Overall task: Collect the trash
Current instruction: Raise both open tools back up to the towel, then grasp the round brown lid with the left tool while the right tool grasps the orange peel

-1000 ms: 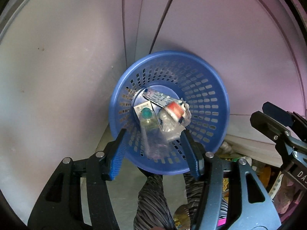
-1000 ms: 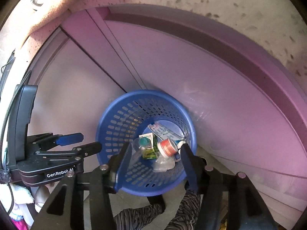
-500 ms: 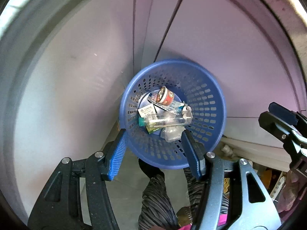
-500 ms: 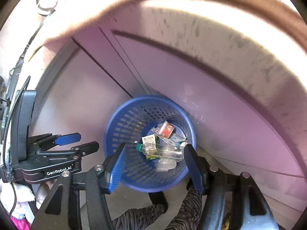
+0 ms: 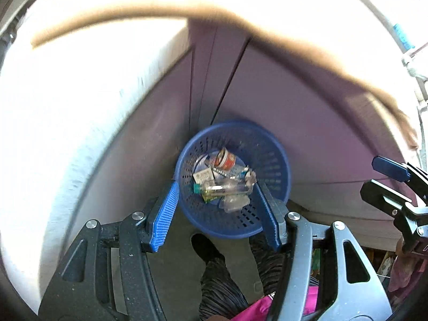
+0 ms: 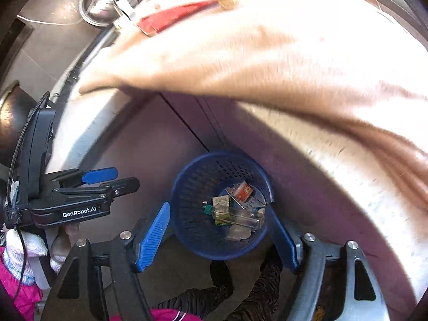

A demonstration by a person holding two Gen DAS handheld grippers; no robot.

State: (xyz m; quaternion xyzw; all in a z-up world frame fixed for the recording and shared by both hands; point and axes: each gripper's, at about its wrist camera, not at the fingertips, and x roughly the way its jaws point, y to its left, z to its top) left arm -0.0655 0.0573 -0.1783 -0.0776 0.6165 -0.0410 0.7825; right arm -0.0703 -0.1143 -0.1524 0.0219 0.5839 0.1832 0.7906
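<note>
Both grippers hang above the blue basket (image 5: 232, 180), which stands on the floor against the purple cabinet doors (image 5: 281, 107). The left gripper (image 5: 218, 208) has its jaws apart with nothing between the pads. The right gripper (image 6: 216, 236) is opening its jaws, and nothing is between them either.

Location of the trash: inside the basket. Visible items are a clear bottle with a green cap (image 6: 235, 215), a small red can (image 5: 226, 159), a white carton (image 5: 204, 176) and crumpled clear wrappers (image 5: 235, 203).

Probable faults from this position:

1. Collision with the countertop edge (image 6: 240, 61). The edge overhangs the basket and sits close in front of both cameras. Raising either tool without drawing it back toward the person would likely strike it.
2. Contact between the two tools. They are near each other, side by side; a sideways swing could knock them together.
3. Basket tip-over. The person's foot (image 5: 206, 246) stands just beside the basket base. A step forward could push it and spill the contents.
4. Missed items. Blur hides most of the counter surface, so remaining trash there cannot be confirmed.
</note>
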